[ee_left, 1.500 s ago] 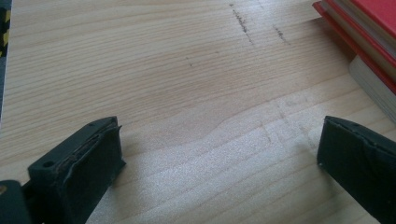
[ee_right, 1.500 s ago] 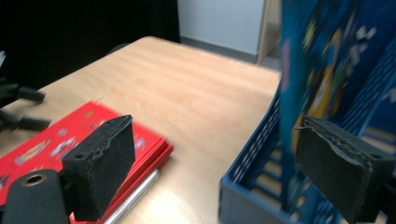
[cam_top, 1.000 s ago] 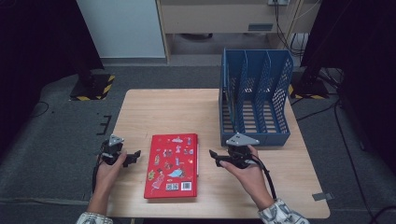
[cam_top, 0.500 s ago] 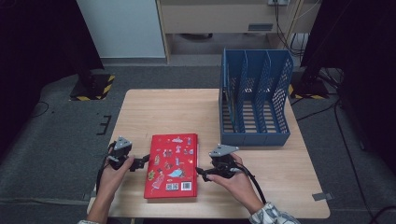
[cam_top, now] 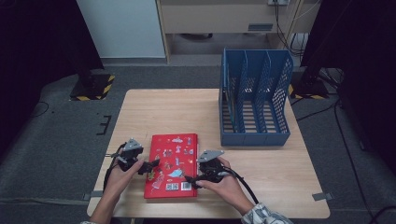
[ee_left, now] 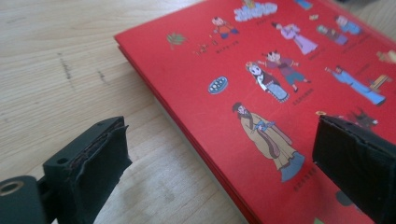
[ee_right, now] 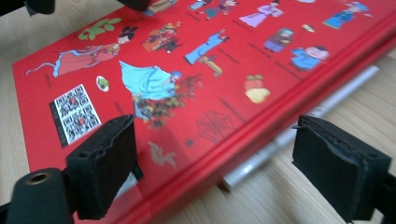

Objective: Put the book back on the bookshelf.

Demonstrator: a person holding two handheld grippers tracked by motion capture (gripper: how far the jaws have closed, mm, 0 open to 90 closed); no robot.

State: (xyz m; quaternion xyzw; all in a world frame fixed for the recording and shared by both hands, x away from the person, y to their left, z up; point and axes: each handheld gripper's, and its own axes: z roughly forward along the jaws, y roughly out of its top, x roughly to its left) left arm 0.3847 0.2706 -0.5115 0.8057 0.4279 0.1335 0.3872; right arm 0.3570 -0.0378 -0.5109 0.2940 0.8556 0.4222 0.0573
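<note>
book [cam_top: 171, 165] flat, lower middle; left gripper [cam_top: 150, 165] and right gripper [cam_top: 191, 179] both wide open, holding nothing. we straddle edges squarely, then close.

Flat red hardcover picture book [cam_top: 172, 164] lying on the light wooden counter [cam_top: 187, 112]. Its cover carries a black-and-white QR code [ee_right: 74, 113] near one corner — a scannable sign, though no characters beside it can be made out. A blue-and-white title block [ee_left: 255, 10] stands at the cover's far edge in the left gripper view; its characters are too blurred to read. Small dark captions [ee_left: 306, 100] sit beneath the cartoon figures in robes [ee_left: 268, 138] — too fine to decipher in any view. No brand, number or legible word can be read anywhere else in the pictures.
</note>
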